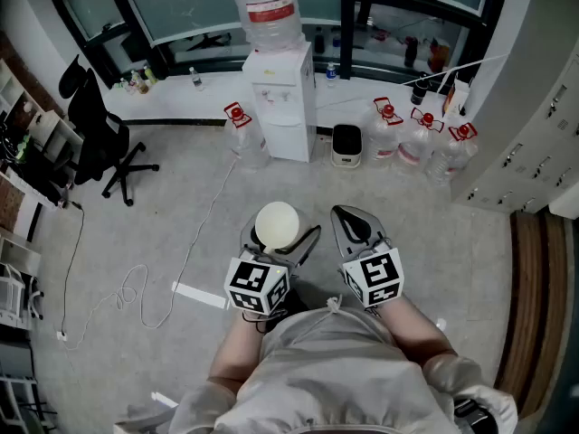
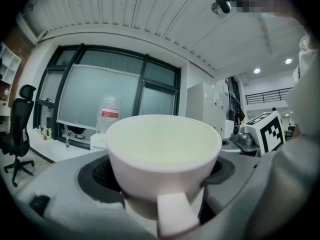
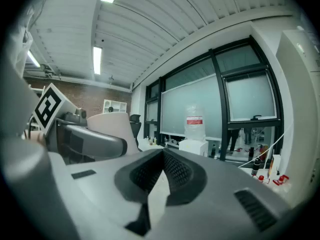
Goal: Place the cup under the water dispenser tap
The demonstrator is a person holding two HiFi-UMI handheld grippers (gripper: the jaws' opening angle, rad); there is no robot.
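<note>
Two grippers point level above the floor [image 1: 172, 215]. Left gripper [image 1: 279, 242] pinches a white cup [image 2: 164, 144] by its sides, rim up. Right gripper [image 1: 351, 222] is pressed together, empty. The water dispenser [image 1: 282, 98] stands well ahead. Best carried upright, approaching squarely, then set centred beneath the tap [image 1: 272, 96].

Grey floor [image 1: 425, 233], white cable [image 1: 136, 289] trailing near left. Black office chair [image 1: 90, 120] far left. Dark-framed frosted windows [image 1: 172, 3] along far wall. White lockers [image 1: 534, 143] right. Ribbed ceiling [image 3: 150, 29], strip light [image 3: 97, 59] on.
</note>
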